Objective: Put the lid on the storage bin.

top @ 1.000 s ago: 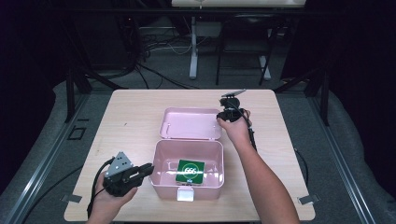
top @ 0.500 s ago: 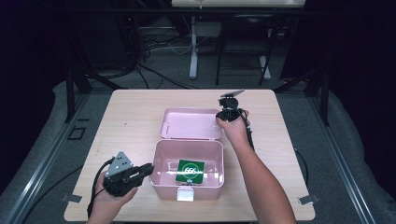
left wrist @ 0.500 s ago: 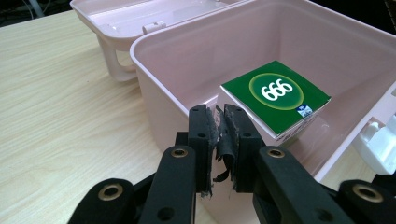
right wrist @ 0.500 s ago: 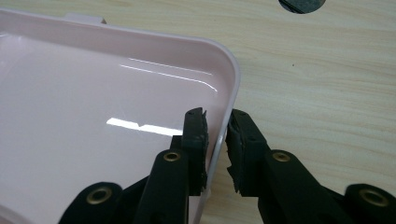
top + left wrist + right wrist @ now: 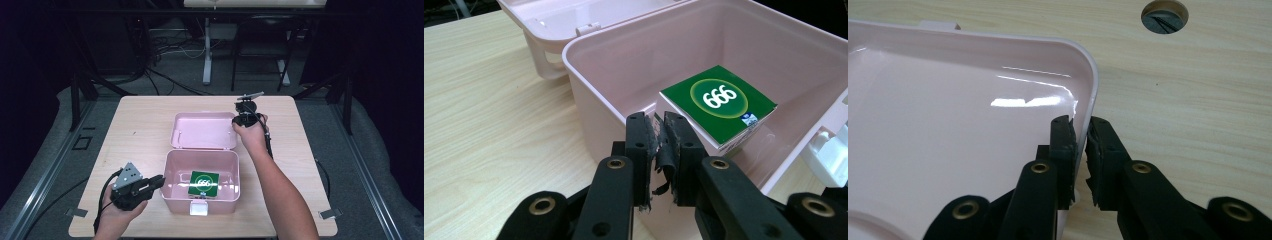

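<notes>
Now the right hand-held gripper (image 5: 1079, 131) has just been closing its two black jaws, and the rim of the pink lid (image 5: 948, 130) sits right between them. One jaw is inside the lid and the other is outside, over the wood. They look pressed on the thin edge near the lid's rounded corner. In the high view this right hand-held gripper (image 5: 245, 119) is at the right side of the lid (image 5: 204, 131), which lies flat and open behind the box.

That pinch likely means the lid is ready to be swung up and over to shut the box. The lid has not lifted yet.

The left hand-held gripper (image 5: 659, 131) has its jaws shut together with nothing in them. A bit of torn black pad hangs between them. It waits just beside the left wall of the pink box (image 5: 594, 100), with its tips at the rim. In the high view the left hand-held gripper (image 5: 156, 181) sits at the box's (image 5: 172, 197) left side, maybe to keep the box from sliding.

Inside the box lies a green packet (image 5: 719, 102) with "666" in a ring on top. It rests on the bottom, near the front wall. A white latch (image 5: 198, 208) sticks out at the front of the box.

The box stands in the near middle of the wooden surface (image 5: 135, 130). A round hole (image 5: 1164, 10) in the wood is far from the lid's corner.
</notes>
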A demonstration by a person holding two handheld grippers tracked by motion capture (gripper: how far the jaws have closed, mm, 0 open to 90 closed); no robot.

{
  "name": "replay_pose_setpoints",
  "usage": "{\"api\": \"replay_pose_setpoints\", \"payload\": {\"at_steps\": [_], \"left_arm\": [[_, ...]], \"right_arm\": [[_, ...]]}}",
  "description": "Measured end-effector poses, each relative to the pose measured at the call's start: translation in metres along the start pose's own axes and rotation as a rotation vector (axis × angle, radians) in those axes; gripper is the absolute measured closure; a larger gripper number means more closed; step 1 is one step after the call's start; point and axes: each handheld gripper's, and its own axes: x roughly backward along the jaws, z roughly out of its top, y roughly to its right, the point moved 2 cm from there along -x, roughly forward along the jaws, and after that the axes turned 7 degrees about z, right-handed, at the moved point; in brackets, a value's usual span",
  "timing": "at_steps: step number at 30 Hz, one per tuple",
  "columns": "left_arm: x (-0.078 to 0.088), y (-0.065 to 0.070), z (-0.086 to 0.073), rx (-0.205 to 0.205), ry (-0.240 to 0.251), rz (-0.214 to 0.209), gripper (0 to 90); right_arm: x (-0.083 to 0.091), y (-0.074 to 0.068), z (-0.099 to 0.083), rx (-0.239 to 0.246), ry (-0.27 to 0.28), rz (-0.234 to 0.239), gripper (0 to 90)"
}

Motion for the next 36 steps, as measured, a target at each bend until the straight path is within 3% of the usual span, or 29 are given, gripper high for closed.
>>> {"api": "replay_pose_setpoints", "payload": {"at_steps": [9,36], "left_arm": [[0.0,0.0,0.001,0.0,-0.002,0.003,81.9],[-0.001,0.0,0.001,0.008,0.001,0.006,82.5]], "right_arm": [[0.018,-0.003,0.004,-0.004,0.062,0.034,83.7],[0.069,-0.022,0.002,0.098,0.228,0.075,86.5]]}}
